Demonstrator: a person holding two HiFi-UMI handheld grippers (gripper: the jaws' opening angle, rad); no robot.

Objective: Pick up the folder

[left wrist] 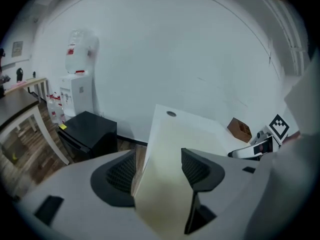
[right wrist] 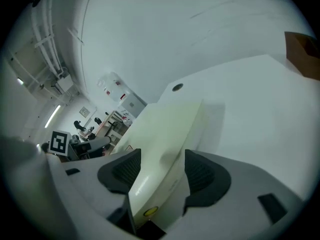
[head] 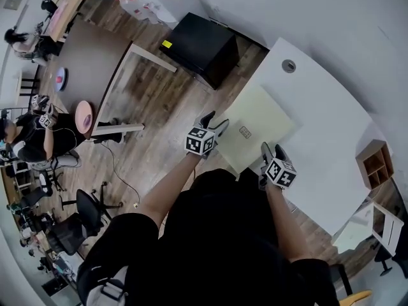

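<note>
Head view: my left tongs (head: 215,122) and right tongs (head: 273,150) both gape astride the near edge of the folder (head: 258,116); a shallow bite could let it slip off the table (head: 319,101).

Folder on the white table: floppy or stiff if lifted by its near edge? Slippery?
The folder is broad and flat, so its far end may sag. The rounded edge inside the open right gripper looks thicker, probably stiffer. Its sheen suggests smooth plastic that could slip.
</note>
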